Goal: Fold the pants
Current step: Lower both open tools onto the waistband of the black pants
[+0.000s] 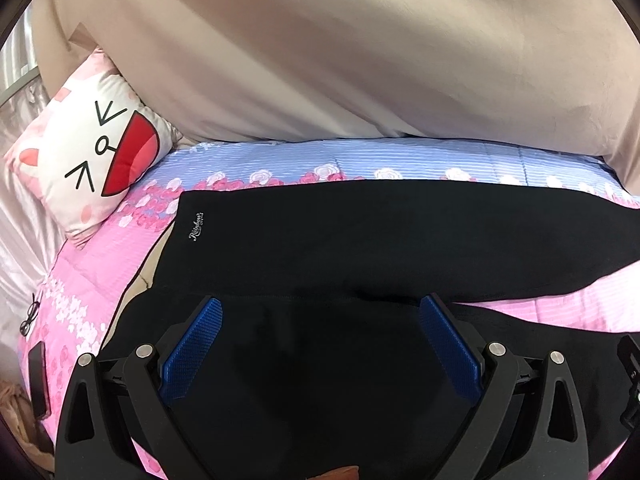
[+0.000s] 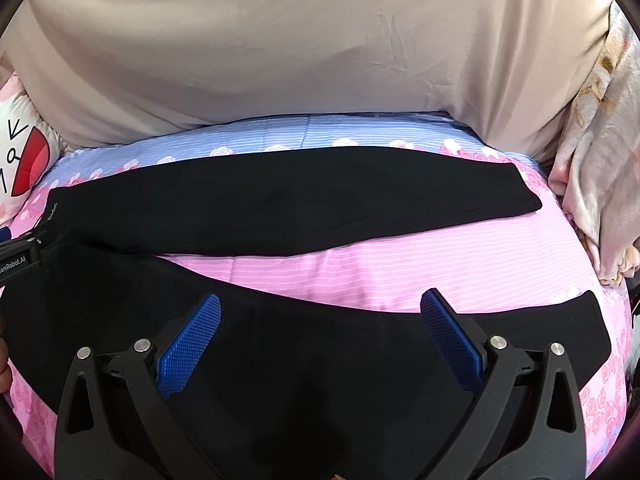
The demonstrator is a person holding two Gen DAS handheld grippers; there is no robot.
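Black pants (image 1: pixel 360 232) — "Rainbow" script (image 1: pixel 196 226), waistband

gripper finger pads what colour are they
Blue, with a fine knurled texture; the pads show best in the right wrist view, above the black pants.

Your left gripper (image 1: pixel 320 336) hides the near part of the pants (image 1: pixel 360 232); the lower frame edge cuts them off. Waistband logo (image 1: pixel 196 226) too small to read in full. Small dark objects (image 1: pixel 34 344) at the quilt's left edge: blurred, can't identify. In the right view, pants (image 2: pixel 280 200) run under your right gripper (image 2: pixel 320 336); cushion (image 2: pixel 20 152) clipped by the left edge.
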